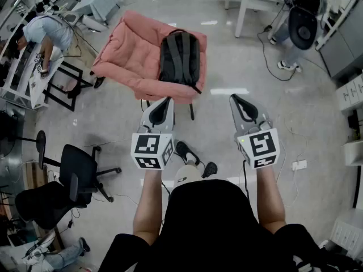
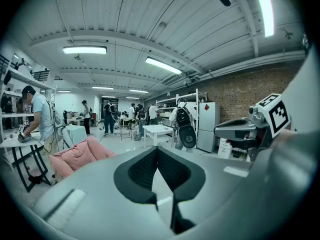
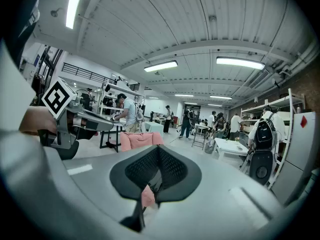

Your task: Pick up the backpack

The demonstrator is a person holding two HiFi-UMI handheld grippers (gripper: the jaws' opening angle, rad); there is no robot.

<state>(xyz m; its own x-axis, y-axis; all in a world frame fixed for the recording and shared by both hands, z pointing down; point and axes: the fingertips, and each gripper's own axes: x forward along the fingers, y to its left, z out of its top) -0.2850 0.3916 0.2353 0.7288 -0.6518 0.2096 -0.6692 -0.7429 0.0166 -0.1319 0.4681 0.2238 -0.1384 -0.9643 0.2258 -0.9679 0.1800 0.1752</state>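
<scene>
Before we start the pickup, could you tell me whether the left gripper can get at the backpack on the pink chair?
Probably yes: nothing stands between the left gripper and the backpack, which sits exposed on the pink chair; but the jaws are shut and must open first.

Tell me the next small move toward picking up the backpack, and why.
Probably carry both grippers forward toward the backpack. It rests untouched on the pink padded chair, while the left gripper and right gripper hang well short of it, jaws shut and empty, so nothing can be grasped from here.
</scene>
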